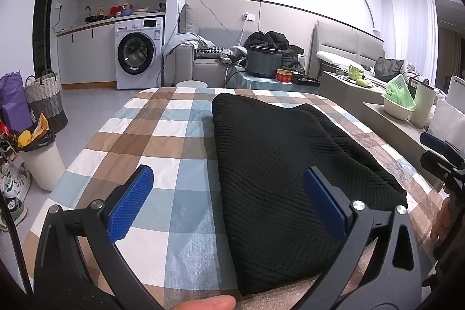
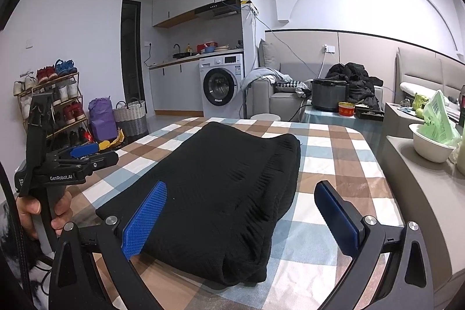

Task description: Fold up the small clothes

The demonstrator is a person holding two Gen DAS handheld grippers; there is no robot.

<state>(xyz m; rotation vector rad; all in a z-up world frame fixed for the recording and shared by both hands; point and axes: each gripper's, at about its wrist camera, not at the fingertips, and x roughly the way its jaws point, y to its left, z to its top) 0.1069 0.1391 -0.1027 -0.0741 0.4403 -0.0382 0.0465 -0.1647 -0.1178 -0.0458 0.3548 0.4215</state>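
1. Left gripper (image 1: 229,191): jaws spread wide, nothing between the blue pads (image 1: 130,205). It hangs above the near edge of the table, with one finger over the bare checked cloth and the other over the garment — contact with either cannot be confirmed.
2. Right gripper (image 2: 247,211): jaws likewise spread wide and empty. Its left finger sits over the near part of the garment; its right finger is over the cloth just beside it.
3. A hand (image 2: 43,211) grips the left unit's handle, visible at the left edge of the right wrist view.
4. Black ribbed garment (image 2: 226,188): folded into a compact, thick rectangle, lying flat on the table, long axis running away from the grippers. Folded layers show along its right edge and near end.
5. Table (image 1: 139,141): covered by a blue, brown and white checked cloth.
6. Surroundings — a white washing machine (image 1: 139,54) under a kitchen counter beyond the table, a grey sofa (image 2: 279,98) piled with clothes, and a shoe rack (image 2: 55,103) at the left wall.
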